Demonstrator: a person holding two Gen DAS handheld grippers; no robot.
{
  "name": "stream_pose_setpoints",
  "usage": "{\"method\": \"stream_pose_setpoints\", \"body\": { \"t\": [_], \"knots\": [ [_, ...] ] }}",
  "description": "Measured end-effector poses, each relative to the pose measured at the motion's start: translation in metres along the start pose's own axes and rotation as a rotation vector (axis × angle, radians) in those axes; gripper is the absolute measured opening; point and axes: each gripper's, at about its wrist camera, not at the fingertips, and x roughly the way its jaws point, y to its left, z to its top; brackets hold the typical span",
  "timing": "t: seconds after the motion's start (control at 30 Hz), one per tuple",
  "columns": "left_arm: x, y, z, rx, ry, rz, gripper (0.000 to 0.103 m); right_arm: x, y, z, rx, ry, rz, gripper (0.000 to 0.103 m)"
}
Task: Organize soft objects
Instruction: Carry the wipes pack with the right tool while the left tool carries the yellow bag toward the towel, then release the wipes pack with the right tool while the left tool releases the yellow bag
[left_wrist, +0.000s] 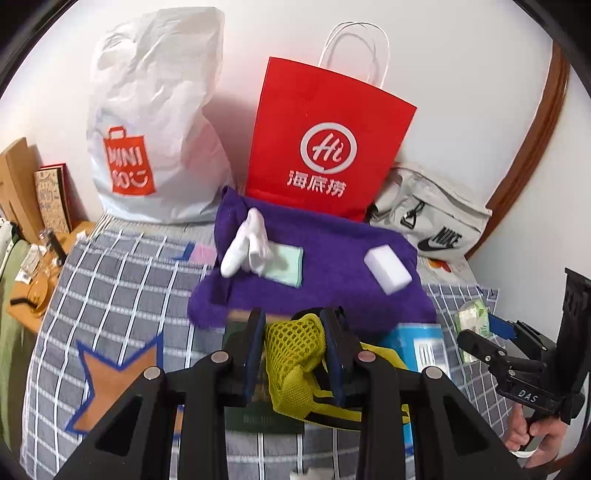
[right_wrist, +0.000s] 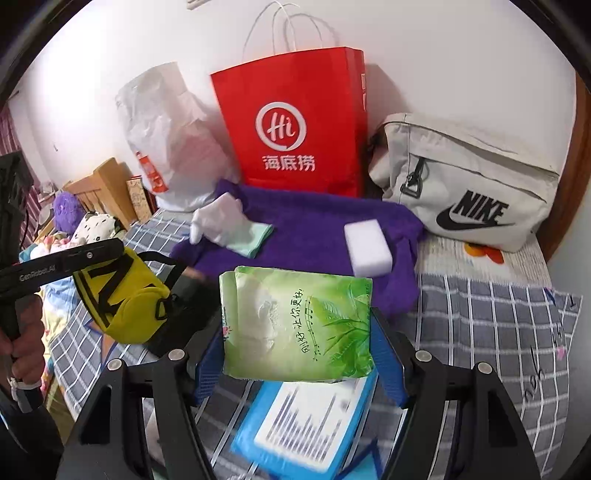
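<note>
My left gripper (left_wrist: 295, 325) is shut on a yellow mesh bag (left_wrist: 295, 354), held above the bed; it also shows in the right wrist view (right_wrist: 125, 299). My right gripper (right_wrist: 295, 332) is shut on a green tissue pack (right_wrist: 295, 321), also seen small in the left wrist view (left_wrist: 472, 317). A purple towel (left_wrist: 332, 266) lies ahead with white socks (left_wrist: 247, 240), a mint cloth (left_wrist: 288, 264) and a white sponge (left_wrist: 388, 267) on it.
A red paper bag (left_wrist: 325, 140), a white Miniso bag (left_wrist: 155, 122) and a grey Nike bag (right_wrist: 472, 184) stand against the wall. A blue packet (right_wrist: 306, 428) lies under my right gripper. A dark green box (left_wrist: 262, 421) lies under the left. Checked bedspread (left_wrist: 122, 288).
</note>
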Motion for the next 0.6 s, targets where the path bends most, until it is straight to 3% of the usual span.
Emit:
{"method": "stream_pose_setpoints", "body": {
  "t": [0.33, 0.6],
  "knots": [
    [0.055, 0.005, 0.041, 0.002, 0.027, 0.023, 0.029, 0.054, -0.031, 0.046, 0.007, 0.018, -0.03, 0.07],
    [0.099, 0.012, 0.061, 0.002, 0.064, 0.041, 0.029, 0.102, -0.048, 0.054, 0.006, 0.094, -0.031, 0.07]
  ]
}}
